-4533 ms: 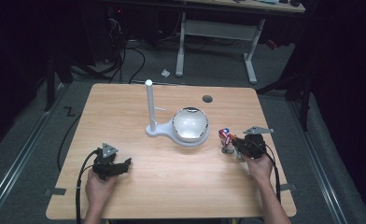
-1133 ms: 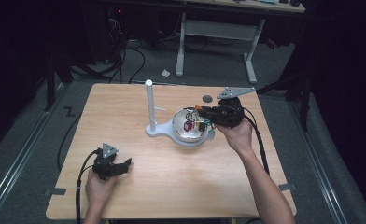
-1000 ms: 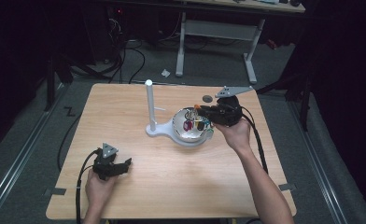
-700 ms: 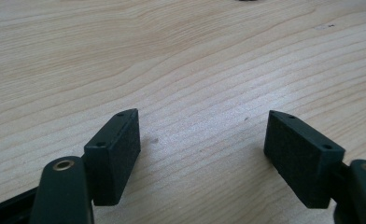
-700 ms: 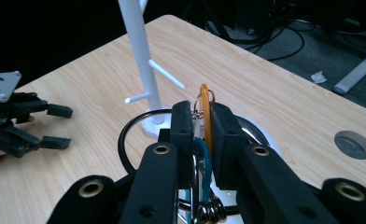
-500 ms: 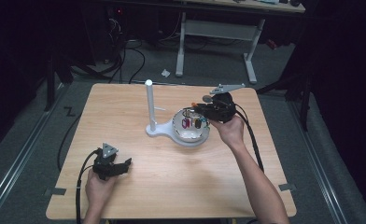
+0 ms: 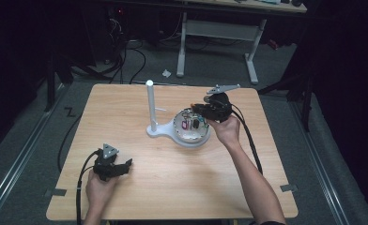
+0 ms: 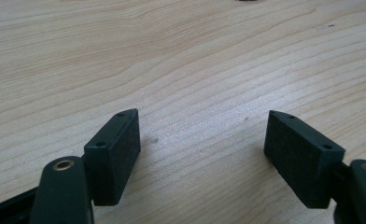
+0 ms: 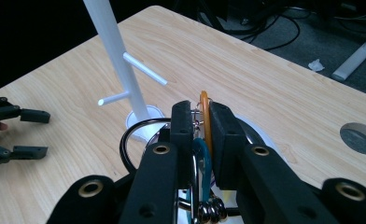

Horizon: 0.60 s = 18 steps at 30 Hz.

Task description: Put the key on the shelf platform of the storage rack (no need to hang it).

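My right gripper (image 9: 200, 112) is shut on a bunch of key rings (image 9: 203, 122): an orange ring, a teal clip (image 9: 201, 161), metal rings and a black loop. In the high view, the right gripper (image 7: 196, 113) holds this bunch (image 7: 192, 123) over the white bowl (image 7: 191, 139), at the bowl's right rim. Whether the bunch touches the bowl I cannot tell. A white stand (image 7: 150, 105) with two thin pegs (image 9: 144, 69) rises just left of the bowl. My left gripper (image 7: 126, 165) rests open on the table near the front left, nothing between its pads (image 8: 118, 149).
The wooden table (image 8: 172, 56) has a round cable hole (image 9: 361, 138) at its far right. The left gripper (image 9: 45, 134) lies well apart from the stand. Dark floor, cables and a desk frame (image 7: 217, 30) lie beyond the far edge.
The right gripper carried the bunch from the table right of the bowl up over the bowl, then drifted slightly left and lower. The left gripper has not moved.
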Each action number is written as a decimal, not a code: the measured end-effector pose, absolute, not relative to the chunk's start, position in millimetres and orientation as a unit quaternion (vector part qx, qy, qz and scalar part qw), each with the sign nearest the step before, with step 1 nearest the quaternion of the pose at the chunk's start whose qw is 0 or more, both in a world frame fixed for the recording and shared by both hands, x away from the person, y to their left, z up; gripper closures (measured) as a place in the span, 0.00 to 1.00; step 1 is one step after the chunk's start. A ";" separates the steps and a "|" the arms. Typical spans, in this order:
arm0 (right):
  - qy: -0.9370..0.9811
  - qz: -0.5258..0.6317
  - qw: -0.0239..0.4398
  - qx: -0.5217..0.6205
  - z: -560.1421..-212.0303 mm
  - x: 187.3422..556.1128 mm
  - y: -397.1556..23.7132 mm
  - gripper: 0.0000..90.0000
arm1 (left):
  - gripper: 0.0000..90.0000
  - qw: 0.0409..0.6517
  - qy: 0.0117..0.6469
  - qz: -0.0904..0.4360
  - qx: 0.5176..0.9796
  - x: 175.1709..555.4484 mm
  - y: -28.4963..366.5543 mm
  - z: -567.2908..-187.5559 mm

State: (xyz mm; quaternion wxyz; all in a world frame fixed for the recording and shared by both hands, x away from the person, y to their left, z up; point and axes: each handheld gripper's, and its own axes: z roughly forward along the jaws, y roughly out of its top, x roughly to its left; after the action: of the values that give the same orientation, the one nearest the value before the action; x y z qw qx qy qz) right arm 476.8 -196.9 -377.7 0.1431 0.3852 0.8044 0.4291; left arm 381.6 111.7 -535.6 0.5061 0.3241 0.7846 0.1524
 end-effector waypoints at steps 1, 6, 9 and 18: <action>0.806 0.428 0.145 0.384 -378.9 477.6 -196.3 0.90 | 0.30 0.506 0.784 0.152 0.324 381.6 111.7 -535.6; 0.805 0.428 0.143 0.385 -383.6 481.6 -193.0 0.90 | 0.30 0.506 0.784 0.152 0.324 381.6 111.7 -535.6; 0.804 0.429 0.144 0.385 -385.3 483.0 -191.9 0.90 | 0.30 0.506 0.784 0.152 0.324 381.6 111.7 -535.6; 0.805 0.424 0.155 0.384 -392.1 484.0 -188.8 0.90 | 0.30 0.506 0.784 0.152 0.324 381.6 111.7 -535.6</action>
State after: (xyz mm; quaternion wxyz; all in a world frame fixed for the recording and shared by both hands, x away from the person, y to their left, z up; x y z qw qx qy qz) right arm 484.0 -188.8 -392.1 0.1552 0.3843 0.8051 0.4243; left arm 381.6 111.7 -535.6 0.5061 0.3244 0.7845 0.1524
